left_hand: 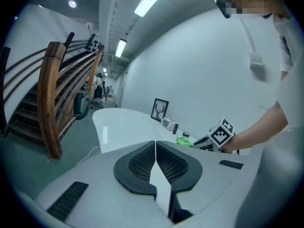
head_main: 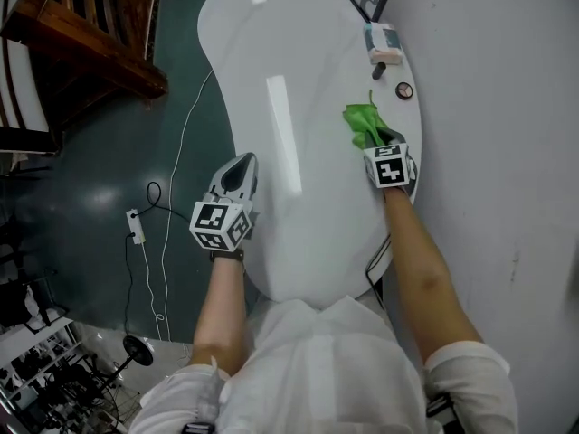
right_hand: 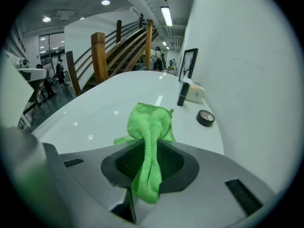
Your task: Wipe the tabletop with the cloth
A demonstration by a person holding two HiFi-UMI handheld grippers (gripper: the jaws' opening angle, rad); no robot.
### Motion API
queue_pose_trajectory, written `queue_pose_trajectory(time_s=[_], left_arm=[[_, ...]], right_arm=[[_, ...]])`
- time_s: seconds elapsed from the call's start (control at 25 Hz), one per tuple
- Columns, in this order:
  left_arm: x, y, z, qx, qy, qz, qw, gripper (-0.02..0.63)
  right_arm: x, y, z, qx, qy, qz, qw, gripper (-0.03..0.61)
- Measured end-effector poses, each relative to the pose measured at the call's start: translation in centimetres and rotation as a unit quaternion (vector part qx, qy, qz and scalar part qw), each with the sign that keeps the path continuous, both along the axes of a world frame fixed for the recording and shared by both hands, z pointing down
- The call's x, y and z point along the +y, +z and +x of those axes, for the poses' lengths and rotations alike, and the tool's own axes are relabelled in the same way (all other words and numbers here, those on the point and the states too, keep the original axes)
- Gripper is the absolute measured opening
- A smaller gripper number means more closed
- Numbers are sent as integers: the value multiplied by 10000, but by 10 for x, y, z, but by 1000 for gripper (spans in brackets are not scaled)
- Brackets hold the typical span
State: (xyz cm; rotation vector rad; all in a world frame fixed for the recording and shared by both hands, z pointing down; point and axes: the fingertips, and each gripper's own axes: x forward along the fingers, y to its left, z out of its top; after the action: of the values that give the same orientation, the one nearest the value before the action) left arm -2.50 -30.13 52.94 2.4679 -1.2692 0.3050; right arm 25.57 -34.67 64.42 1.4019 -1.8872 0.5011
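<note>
Left gripper (left_hand: pixel 155 145): jaws pressed together, nothing between them; held at the near left edge of the tabletop (head_main: pixel 280 215), idle.
Right gripper (right_hand: pixel 149 148): jaws pinching the green cloth (right_hand: pixel 150 122) at its bunched middle; one tail hangs back behind the jaws and the fuller end stands out ahead.
Cloth position: near the right edge of the table, by the wall, short of the small items. Contact with the surface cannot be confirmed from any view.
Far items: a round disc (right_hand: pixel 205 118), then a small box (right_hand: pixel 195 93) with a dark piece beside it, then a picture frame (right_hand: pixel 188 65) against the wall.
Step in hand (judgement): cloth gripped, wiping about to run or at the end of a stroke.
Method advised: lower the free end flat onto the surface, press lightly and sweep in long overlapping strokes toward the open left side. Stop short of the disc and box, or they may be pushed off. The grip is narrow, so dragging too hard could pull the cloth out.
Right gripper view only: the fold of cloth between the pads, and the spacing of disc, box and frame.
Head view only: the table's full outline and both grippers' places on it, plus a cable (head_main: pixel 176 174) on the floor.
Left gripper view only: the right gripper from the side, with the cloth low at its tip.
</note>
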Motion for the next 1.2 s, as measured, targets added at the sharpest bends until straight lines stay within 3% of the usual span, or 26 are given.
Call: queue_pose_trajectory(time_s=[0.28, 0.52, 0.92, 1.2], left_arm=[[1, 1, 8, -45, 118, 2, 9999, 18], [3, 0, 9, -92, 206, 20, 9997, 18], [16, 3, -1, -39, 155, -42, 9999, 18], [25, 0, -7, 0, 122, -31, 9999, 18]], right_arm=[[20, 4, 67, 215, 700, -69, 9973, 72], [45, 7, 87, 316, 1075, -169, 9936, 72], [90, 10, 67, 150, 1145, -291, 9929, 72], [103, 10, 22, -12, 838, -367, 9958, 72]])
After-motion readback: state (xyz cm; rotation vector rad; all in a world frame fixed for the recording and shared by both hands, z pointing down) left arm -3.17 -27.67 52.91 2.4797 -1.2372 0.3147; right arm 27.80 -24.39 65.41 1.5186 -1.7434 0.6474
